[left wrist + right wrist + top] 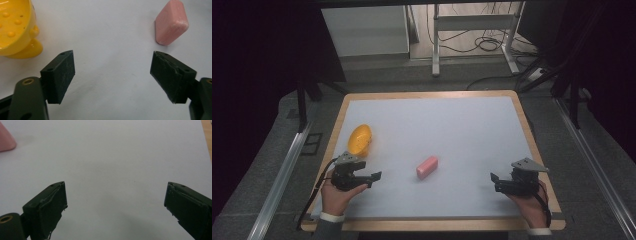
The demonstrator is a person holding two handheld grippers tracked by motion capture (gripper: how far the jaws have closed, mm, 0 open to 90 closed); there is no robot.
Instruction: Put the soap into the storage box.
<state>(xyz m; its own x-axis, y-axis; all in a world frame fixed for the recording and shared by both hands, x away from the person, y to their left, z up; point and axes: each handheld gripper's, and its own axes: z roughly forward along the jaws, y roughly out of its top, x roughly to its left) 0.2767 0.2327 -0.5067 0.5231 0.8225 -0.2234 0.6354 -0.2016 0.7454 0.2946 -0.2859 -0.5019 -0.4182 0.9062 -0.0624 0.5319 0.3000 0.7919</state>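
pink soap (171,22) lies flat on the white table (472,130), just past the left gripper (112,75) and off its right jaw; both grippers' jaws gape wide, holding nothing, ready to grab; right gripper (115,205) waits apart.

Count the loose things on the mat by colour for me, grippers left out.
Yellow: 1, the dish
Pink: 1, the soap bar
Total: 2, both lying apart on the white mat
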